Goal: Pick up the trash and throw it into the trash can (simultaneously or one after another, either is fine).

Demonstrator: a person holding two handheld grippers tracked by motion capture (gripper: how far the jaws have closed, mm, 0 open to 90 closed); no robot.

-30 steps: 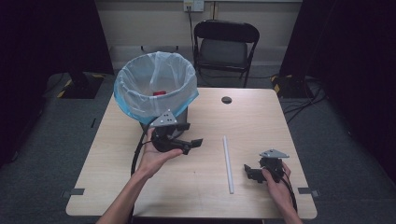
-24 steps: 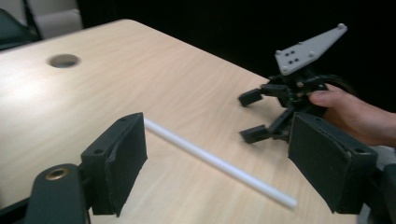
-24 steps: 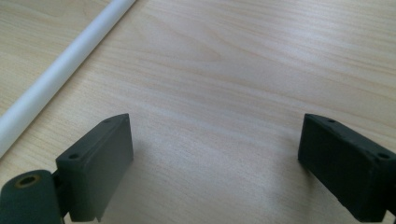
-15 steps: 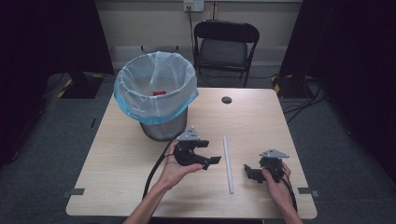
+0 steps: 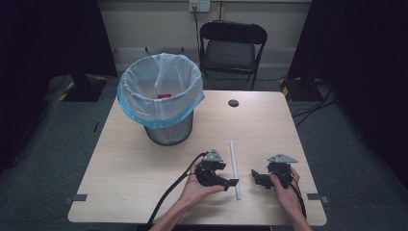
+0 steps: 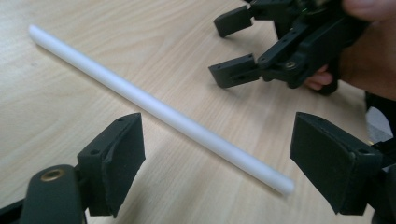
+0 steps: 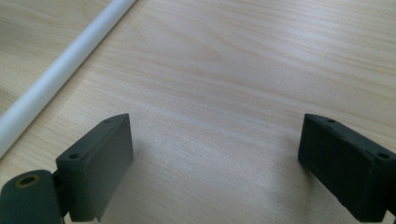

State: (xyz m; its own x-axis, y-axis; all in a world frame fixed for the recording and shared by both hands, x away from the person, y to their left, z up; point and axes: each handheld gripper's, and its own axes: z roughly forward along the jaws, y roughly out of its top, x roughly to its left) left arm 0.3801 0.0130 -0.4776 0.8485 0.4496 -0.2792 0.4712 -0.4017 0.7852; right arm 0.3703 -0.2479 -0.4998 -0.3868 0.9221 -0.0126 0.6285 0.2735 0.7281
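One thin white tube is the thing in hand, lying flat on the pale wood table, running away from the person between the two tools, well in front of the lined bin at the far left. Left of it, the left tool has its jaws spread wide and empty, aimed at the tube's near end; in the left gripper view the tube crosses the gap between the jaws on a slant, its near tip just inside the right-hand jaw, nothing touching it. It looks light, stiff and smooth, probably plastic or paper, so it is likely to roll on the table and slip if pinched at the tip. A hold a little further up from the near end, with the jaws square across it, seems safer; a gentle squeeze should do, since a hollow tube may crush. Right of the tube, the right tool rests low by the table, jaws wide apart and empty, with the tube off to its own left.
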